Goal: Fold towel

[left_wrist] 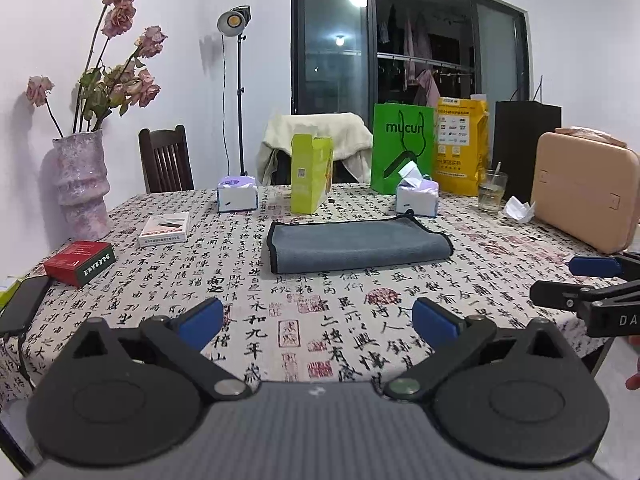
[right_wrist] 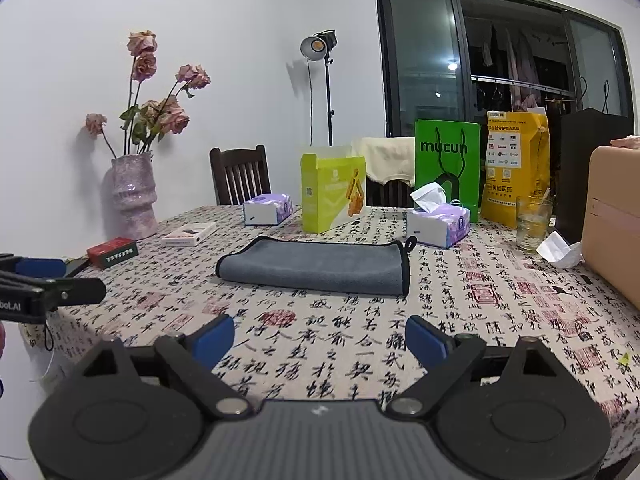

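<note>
A grey towel [left_wrist: 356, 244] with black trim lies folded flat in the middle of the calligraphy-print tablecloth [left_wrist: 320, 320]; it also shows in the right wrist view [right_wrist: 320, 266]. My left gripper [left_wrist: 318, 322] is open and empty, held above the table's near edge, well short of the towel. My right gripper [right_wrist: 320, 340] is open and empty, also near the front edge. Each gripper shows at the side of the other's view, the right one [left_wrist: 576, 280] and the left one [right_wrist: 60, 280].
Behind the towel stand a lime box [left_wrist: 311, 178], two tissue boxes [left_wrist: 237, 194] [left_wrist: 417, 196], a green bag [left_wrist: 402, 148], a yellow bag [left_wrist: 462, 148] and a glass [left_wrist: 491, 192]. A pink case [left_wrist: 584, 196] is right; a vase [left_wrist: 82, 184], red box [left_wrist: 79, 262] and phone [left_wrist: 24, 304] left.
</note>
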The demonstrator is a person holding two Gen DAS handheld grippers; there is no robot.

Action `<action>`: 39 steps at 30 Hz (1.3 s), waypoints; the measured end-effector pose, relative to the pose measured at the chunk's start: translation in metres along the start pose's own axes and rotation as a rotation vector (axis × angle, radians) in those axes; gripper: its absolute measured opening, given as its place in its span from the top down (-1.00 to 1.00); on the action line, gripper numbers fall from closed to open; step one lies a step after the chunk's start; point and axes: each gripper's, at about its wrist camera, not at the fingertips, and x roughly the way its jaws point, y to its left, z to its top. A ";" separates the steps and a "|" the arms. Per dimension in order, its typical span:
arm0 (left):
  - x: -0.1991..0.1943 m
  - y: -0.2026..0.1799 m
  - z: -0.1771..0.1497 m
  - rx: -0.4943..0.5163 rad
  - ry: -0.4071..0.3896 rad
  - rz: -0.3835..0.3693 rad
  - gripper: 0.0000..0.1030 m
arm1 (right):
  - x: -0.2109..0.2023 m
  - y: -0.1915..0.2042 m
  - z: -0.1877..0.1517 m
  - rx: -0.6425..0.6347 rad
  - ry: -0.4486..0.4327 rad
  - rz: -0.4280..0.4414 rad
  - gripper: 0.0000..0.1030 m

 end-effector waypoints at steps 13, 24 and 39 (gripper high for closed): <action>-0.036 -0.006 -0.024 0.000 -0.021 0.023 -1.00 | -0.041 0.035 -0.023 -0.013 -0.023 0.038 -0.86; -0.062 -0.011 -0.046 -0.020 -0.004 0.006 -1.00 | -0.071 0.049 -0.046 -0.033 -0.015 0.039 -0.86; -0.083 -0.023 -0.066 -0.017 -0.019 -0.019 -1.00 | -0.108 0.067 -0.070 -0.043 -0.035 0.051 -0.86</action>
